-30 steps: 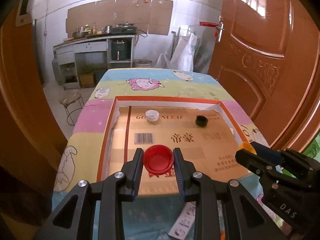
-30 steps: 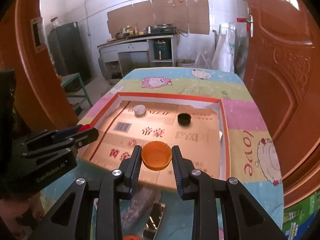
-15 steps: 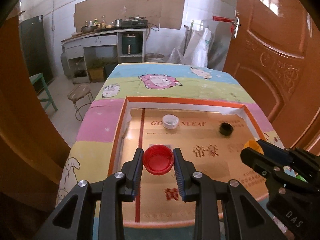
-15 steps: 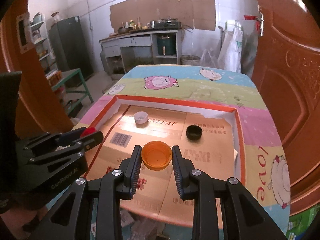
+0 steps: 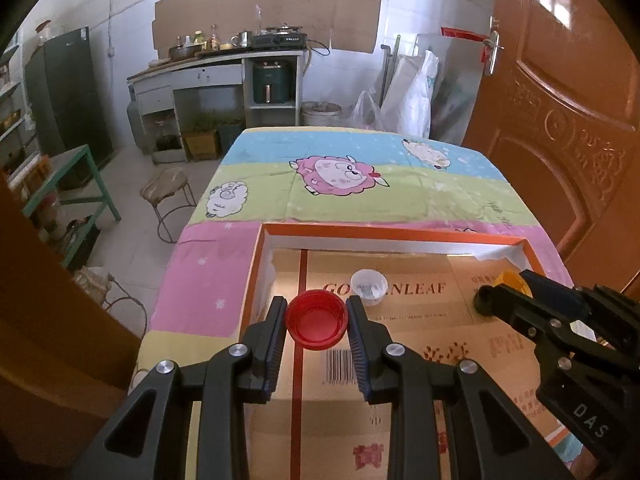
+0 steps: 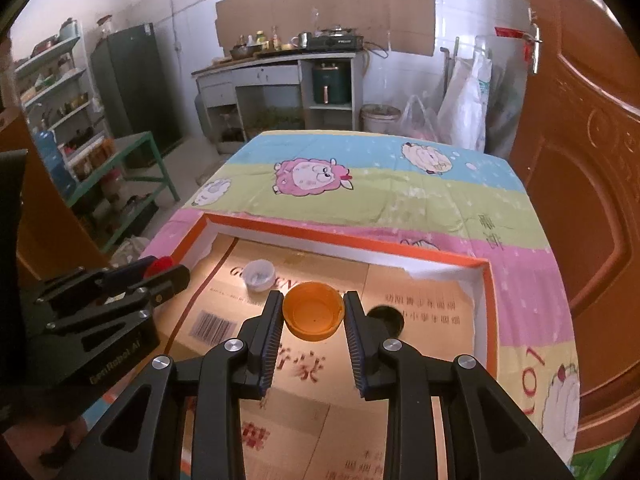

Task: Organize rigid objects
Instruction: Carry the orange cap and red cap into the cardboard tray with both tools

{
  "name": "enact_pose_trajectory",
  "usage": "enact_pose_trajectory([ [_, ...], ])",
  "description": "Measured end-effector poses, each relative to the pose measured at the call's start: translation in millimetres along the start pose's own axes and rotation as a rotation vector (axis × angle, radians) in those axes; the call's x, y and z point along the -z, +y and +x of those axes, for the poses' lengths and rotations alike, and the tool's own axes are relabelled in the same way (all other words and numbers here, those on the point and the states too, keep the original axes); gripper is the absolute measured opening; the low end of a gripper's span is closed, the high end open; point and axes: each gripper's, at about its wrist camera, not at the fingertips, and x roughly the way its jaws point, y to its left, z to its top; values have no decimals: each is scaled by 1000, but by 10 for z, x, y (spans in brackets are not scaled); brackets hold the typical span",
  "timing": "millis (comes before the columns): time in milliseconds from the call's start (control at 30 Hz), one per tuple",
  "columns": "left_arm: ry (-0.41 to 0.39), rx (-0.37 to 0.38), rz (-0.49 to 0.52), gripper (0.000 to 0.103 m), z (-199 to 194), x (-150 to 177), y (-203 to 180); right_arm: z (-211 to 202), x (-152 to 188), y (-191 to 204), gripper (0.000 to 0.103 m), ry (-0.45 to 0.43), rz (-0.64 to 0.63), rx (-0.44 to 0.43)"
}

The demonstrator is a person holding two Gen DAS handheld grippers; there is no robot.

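Left gripper (image 5: 317, 322) is pinching a red cap (image 5: 316, 319), right gripper (image 6: 313, 317) an orange cap (image 6: 313, 316) — both held over the tray (image 6: 332, 236). White cap (image 6: 259, 274) and what's probably a black cap (image 6: 386, 319) already sit inside — two left to drop.

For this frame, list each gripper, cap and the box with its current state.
Left gripper: shut on red cap.
Right gripper: shut on orange cap.
Red cap: held, open side up, above the box.
Orange cap: held, open side up, above the box.
White cap: loose in box, open side up.
Black cap: loose in box.
Box: open, on table.
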Motion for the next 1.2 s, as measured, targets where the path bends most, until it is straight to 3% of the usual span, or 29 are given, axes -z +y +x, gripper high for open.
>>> enact_pose_trajectory([
  [433, 60, -7, -11, 30, 346, -122, 54, 454, -207, -65, 31, 79, 7, 0],
  [1200, 139, 0, -23, 30, 686, -92, 121, 854, -136, -40, 31, 164, -8, 2],
])
